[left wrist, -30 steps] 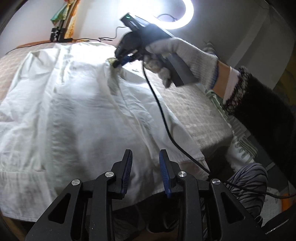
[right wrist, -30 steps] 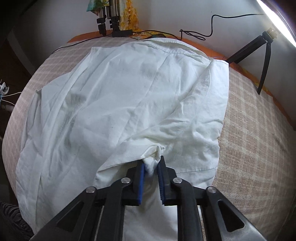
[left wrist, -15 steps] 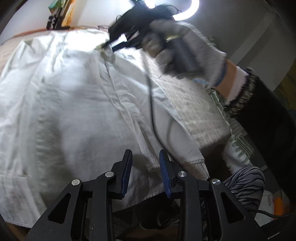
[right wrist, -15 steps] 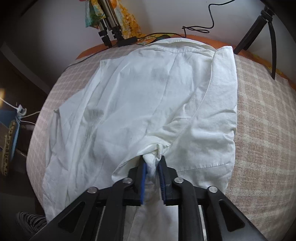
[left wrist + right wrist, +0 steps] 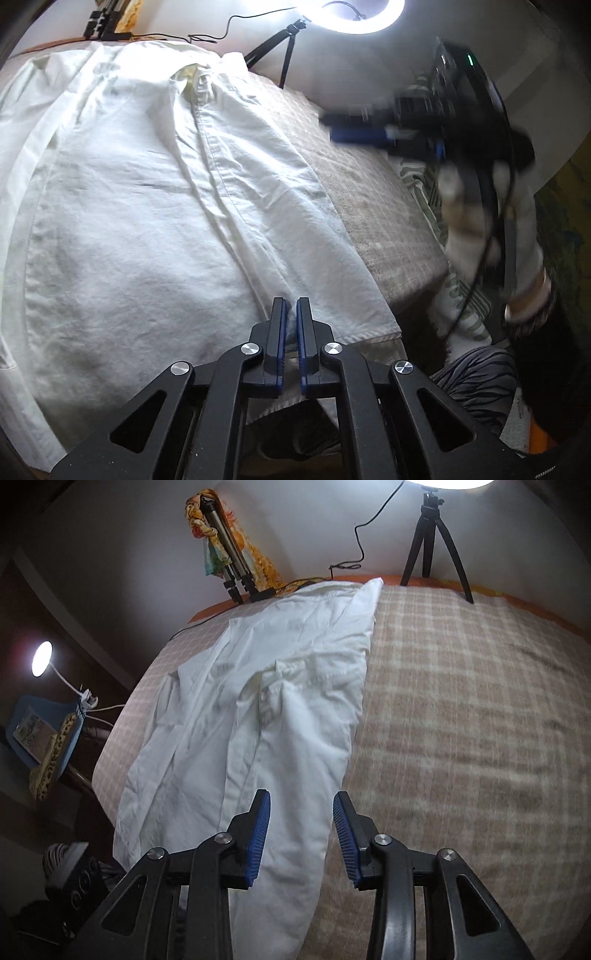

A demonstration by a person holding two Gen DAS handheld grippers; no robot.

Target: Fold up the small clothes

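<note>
L gripper (image 5: 291,310) closed on the near hem of white shirt (image 5: 147,206), a bit of cloth pinched btwn blue pads (image 5: 281,332). Shirt spreads flat ahead and left of it over checked blanket (image 5: 376,206), placket running straight away from the tips toward collar. R gripper (image 5: 301,805) open, nothing btwn jaws, held above the shirt's right edge w/ blanket to its right; in L view it is blurred, up and right of L gripper, clear of cloth. Ring light (image 5: 354,18) and tripod (image 5: 432,542) stand beyond the shirt's far end.
</note>
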